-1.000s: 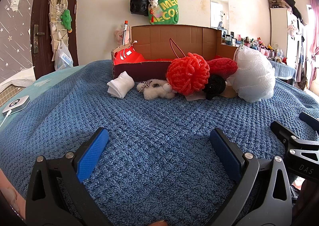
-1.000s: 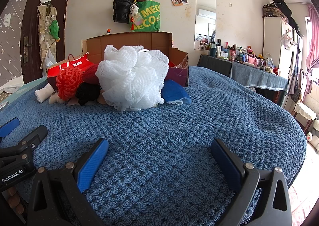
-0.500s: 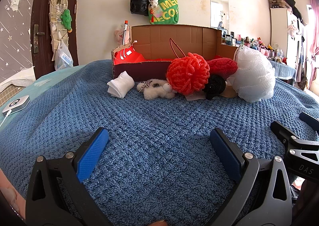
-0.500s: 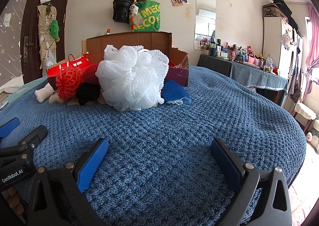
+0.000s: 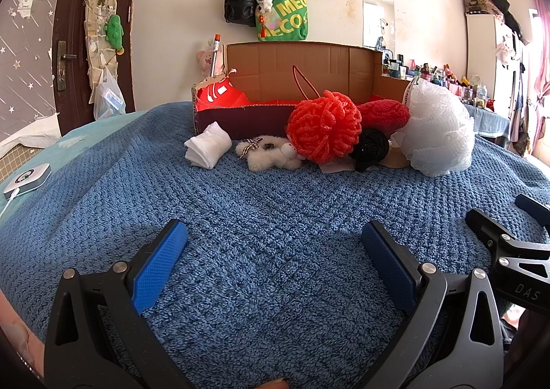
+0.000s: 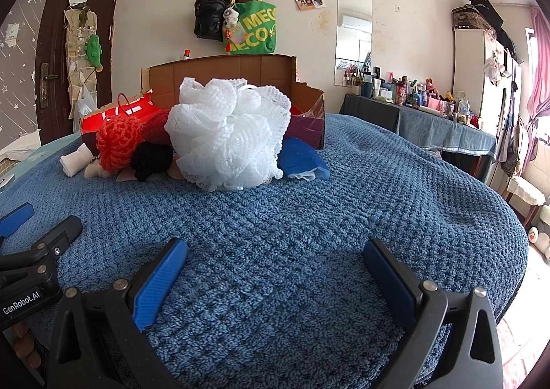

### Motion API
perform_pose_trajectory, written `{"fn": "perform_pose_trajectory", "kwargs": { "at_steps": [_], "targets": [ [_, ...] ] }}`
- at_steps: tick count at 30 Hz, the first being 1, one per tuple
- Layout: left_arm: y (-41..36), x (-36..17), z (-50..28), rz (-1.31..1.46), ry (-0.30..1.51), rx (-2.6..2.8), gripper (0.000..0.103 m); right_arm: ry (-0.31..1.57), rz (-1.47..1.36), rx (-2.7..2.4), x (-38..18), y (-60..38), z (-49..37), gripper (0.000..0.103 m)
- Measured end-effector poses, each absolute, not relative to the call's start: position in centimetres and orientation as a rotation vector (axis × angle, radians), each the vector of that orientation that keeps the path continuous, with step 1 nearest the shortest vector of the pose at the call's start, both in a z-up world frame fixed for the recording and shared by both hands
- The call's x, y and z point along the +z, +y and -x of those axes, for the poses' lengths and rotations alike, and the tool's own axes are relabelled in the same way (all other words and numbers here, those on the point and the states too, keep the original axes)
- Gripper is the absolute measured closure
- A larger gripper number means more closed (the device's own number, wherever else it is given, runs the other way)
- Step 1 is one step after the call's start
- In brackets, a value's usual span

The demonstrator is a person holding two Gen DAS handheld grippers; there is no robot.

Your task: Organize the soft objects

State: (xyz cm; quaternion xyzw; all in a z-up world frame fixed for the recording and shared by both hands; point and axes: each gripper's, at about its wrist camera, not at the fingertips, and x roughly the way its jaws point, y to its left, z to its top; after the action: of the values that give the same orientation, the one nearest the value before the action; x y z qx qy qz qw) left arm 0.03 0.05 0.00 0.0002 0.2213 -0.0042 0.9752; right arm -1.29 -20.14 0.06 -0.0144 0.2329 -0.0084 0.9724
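Soft things lie in a row on a blue blanket [image 5: 261, 203] before an open cardboard box [image 5: 302, 79]: rolled white socks [image 5: 208, 149], a white fluffy toy [image 5: 271, 157], an orange mesh puff [image 5: 325, 129], a black puff [image 5: 371, 148], a red plush [image 5: 385, 112], a large white mesh puff [image 5: 436, 134]. The right wrist view shows the white puff [image 6: 228, 138] and a blue cloth [image 6: 302, 160]. My left gripper [image 5: 273, 260] and right gripper [image 6: 273, 268] are open and empty, low over the blanket, well short of the row.
A red bag [image 5: 220, 97] sits in the box. A white device with a cable [image 5: 29, 179] lies at the far left. A cluttered table [image 6: 429, 117] stands to the right. A door [image 5: 92, 31] is at the back left. The bed edge [image 6: 508, 268] drops off at the right.
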Motion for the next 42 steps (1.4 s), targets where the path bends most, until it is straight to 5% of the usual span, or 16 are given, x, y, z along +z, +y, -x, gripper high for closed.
{"fn": "perform_pose_trajectory", "kwargs": {
  "at_steps": [42],
  "targets": [
    [-0.5, 7.4, -5.0, -0.064, 0.451, -0.072, 0.000, 0.459, 0.016, 0.059, 6.5, -19.7, -3.8, 0.000]
  ]
}}
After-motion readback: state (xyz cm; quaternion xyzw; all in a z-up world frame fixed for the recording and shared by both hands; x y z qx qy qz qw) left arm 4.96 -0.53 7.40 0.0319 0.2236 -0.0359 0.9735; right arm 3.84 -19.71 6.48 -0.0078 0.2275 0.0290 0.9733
